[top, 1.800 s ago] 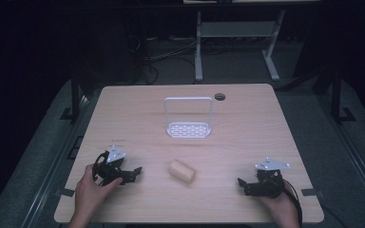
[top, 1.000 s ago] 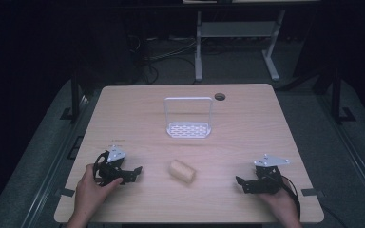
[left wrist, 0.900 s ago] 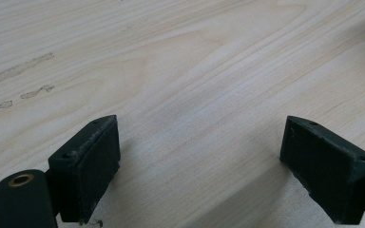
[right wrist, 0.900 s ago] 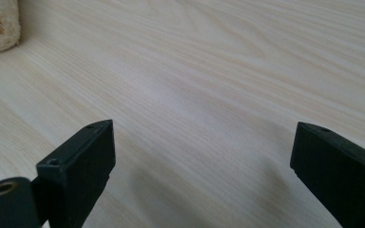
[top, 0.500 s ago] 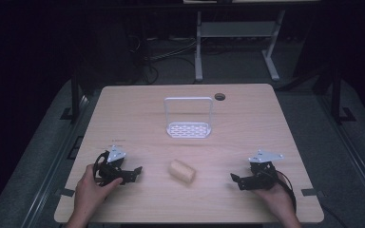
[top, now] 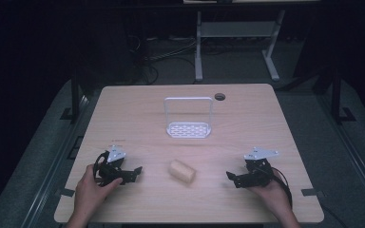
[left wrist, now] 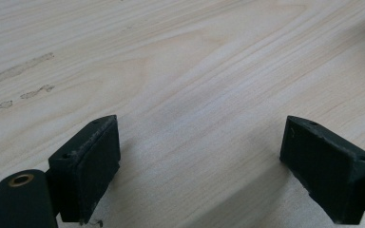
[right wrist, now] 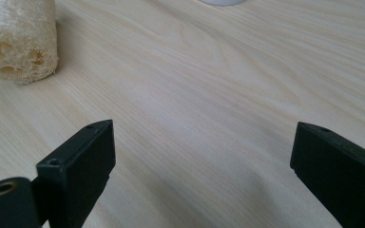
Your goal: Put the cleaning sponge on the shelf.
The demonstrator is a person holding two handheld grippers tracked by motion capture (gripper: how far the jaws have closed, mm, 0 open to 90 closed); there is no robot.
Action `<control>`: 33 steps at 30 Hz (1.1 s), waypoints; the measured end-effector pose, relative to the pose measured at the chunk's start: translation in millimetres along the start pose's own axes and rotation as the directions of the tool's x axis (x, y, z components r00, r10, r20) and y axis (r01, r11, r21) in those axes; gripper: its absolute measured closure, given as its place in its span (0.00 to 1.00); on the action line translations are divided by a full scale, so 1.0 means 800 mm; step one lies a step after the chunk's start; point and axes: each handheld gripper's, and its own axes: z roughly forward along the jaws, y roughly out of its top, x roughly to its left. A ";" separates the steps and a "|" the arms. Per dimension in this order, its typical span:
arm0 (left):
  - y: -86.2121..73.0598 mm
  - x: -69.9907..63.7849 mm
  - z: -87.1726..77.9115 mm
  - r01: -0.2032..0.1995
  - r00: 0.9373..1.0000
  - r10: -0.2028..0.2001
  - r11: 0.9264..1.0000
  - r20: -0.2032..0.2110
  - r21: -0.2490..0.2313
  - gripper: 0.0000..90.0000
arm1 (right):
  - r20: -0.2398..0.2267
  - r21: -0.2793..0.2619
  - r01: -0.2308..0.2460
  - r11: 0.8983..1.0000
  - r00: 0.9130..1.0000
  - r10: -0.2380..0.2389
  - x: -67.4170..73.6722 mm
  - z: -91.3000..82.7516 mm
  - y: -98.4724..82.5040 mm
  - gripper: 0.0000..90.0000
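Note:
A pale loofah piece (top: 182, 171) lies on the wooden table (top: 247, 123) near the front middle; in the right gripper view the loofah (right wrist: 19, 40) sits at the upper left, its end holes facing me. A white rack (top: 188, 118) with a perforated base and a wire hoop stands behind it. My left gripper (top: 134, 172) rests on the table to the loofah's left, open, with only bare wood between its jaws (left wrist: 199, 166). My right gripper (top: 231, 177) is to the loofah's right, open and pointing toward it, nothing held (right wrist: 202, 175).
A small dark round hole (top: 219, 97) sits near the table's far edge. Beyond the table are a dark floor with cables and a white stand's legs (top: 233, 52). Faint scuff marks (left wrist: 19, 73) show on the wood in the left gripper view.
My right gripper has slid left along the table toward the loofah. The left gripper and the loofah have stayed put.

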 end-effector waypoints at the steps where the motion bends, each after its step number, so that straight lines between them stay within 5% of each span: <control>1: 0.000 0.000 0.000 0.000 1.000 0.000 1.000 0.000 0.000 0.14 | 0.001 0.002 -0.001 1.000 1.000 0.001 0.000 0.001 0.001 0.08; 33: 0.000 0.000 0.000 0.000 1.000 0.000 1.000 0.000 0.000 0.14 | -0.075 -0.008 0.063 0.998 0.995 -0.064 0.021 0.024 0.042 0.08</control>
